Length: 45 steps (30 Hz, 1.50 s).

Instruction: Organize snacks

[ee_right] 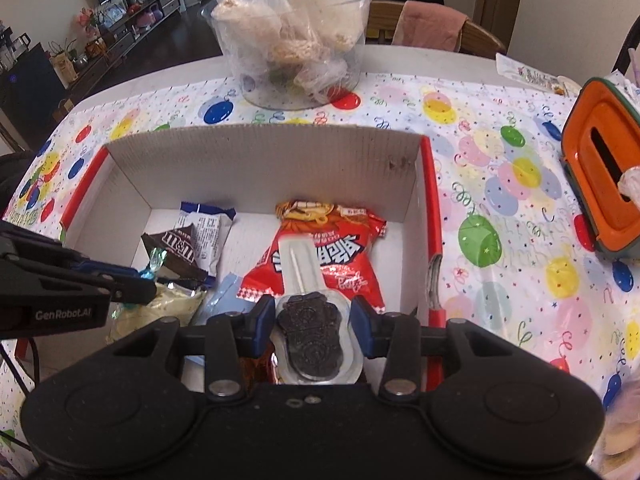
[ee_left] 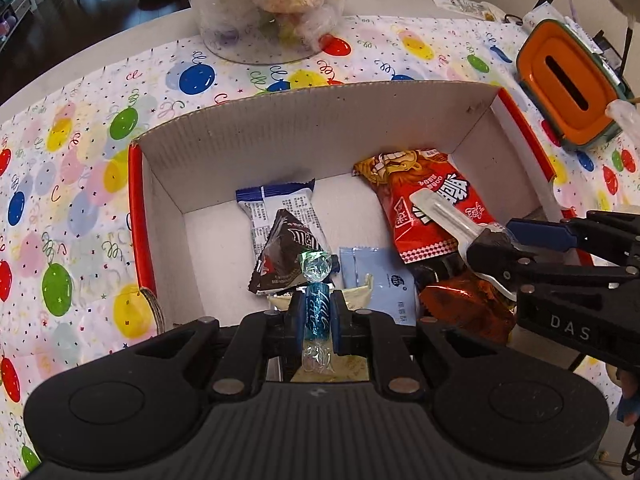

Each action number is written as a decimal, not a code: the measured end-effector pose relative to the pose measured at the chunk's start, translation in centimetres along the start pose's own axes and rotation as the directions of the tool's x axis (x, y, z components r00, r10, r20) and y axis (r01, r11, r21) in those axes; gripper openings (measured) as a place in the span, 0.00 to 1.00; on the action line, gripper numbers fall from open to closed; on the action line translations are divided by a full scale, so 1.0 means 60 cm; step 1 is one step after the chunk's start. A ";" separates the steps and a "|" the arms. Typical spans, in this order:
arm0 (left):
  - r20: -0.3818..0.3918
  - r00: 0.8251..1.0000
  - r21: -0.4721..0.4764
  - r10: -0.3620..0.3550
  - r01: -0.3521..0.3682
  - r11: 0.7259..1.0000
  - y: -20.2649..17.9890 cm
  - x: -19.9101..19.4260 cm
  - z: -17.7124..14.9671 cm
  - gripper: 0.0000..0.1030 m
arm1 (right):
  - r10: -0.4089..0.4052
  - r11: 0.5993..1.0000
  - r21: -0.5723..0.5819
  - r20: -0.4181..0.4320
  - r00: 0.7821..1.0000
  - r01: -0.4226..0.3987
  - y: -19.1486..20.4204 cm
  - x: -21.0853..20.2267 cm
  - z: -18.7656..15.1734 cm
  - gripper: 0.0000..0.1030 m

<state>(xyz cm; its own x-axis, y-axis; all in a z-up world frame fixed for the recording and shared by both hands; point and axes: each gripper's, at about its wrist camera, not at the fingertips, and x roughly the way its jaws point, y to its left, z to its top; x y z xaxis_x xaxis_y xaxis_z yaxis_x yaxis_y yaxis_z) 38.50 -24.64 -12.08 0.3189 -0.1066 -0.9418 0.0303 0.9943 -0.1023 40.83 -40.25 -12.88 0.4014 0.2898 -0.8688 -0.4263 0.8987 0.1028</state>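
Observation:
A white cardboard box (ee_left: 248, 136) with red outer sides holds snacks: a brown M&M's packet (ee_left: 288, 256), a blue-white wrapper (ee_left: 276, 208), a pale blue sachet (ee_left: 380, 280) and a red noodle-snack bag (ee_left: 428, 208). My left gripper (ee_left: 316, 312) is shut on a blue twist-wrapped candy (ee_left: 316, 304), held over the box's near side. My right gripper (ee_right: 312, 320) is shut on a dark chocolate lollipop in clear wrap (ee_right: 312, 328), its white stick lying over the red bag (ee_right: 320, 256). In the right wrist view the left gripper (ee_right: 132, 280) comes in from the left.
A clear tub of bagged puffed snacks (ee_right: 296, 40) stands behind the box on the balloon-print tablecloth (ee_right: 500, 200). An orange tissue holder (ee_right: 608, 188) sits at the right. A chair with a pink cloth (ee_right: 432, 28) is beyond the table.

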 end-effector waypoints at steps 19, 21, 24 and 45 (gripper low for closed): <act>0.099 0.994 -0.027 -0.055 0.058 0.998 0.014 -0.058 -0.023 0.55 | 0.037 0.998 0.054 0.092 0.995 -0.042 0.000 -0.073 -0.025 0.61; 0.125 0.990 -0.017 -0.069 0.072 0.997 0.015 -0.075 -0.029 0.56 | 0.042 0.997 0.062 0.119 0.992 -0.049 0.004 -0.090 -0.030 0.67; 0.165 0.983 0.003 -0.077 0.077 0.997 0.018 -0.099 -0.040 0.61 | 0.045 0.995 0.083 0.166 0.985 -0.060 0.011 -0.117 -0.039 0.78; 0.372 0.925 0.075 -0.080 0.056 0.996 0.055 -0.224 -0.140 0.83 | 0.022 0.986 0.148 0.365 0.931 -0.081 0.094 -0.227 -0.105 1.00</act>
<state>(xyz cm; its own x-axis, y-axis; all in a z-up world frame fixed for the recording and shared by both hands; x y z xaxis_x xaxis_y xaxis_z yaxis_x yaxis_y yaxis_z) 26.38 -19.93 -2.43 0.6445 -0.1762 -0.7440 0.1191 0.9843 -0.1300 27.81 -41.20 -3.50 0.6604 0.4092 -0.6297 -0.3326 0.9111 0.2433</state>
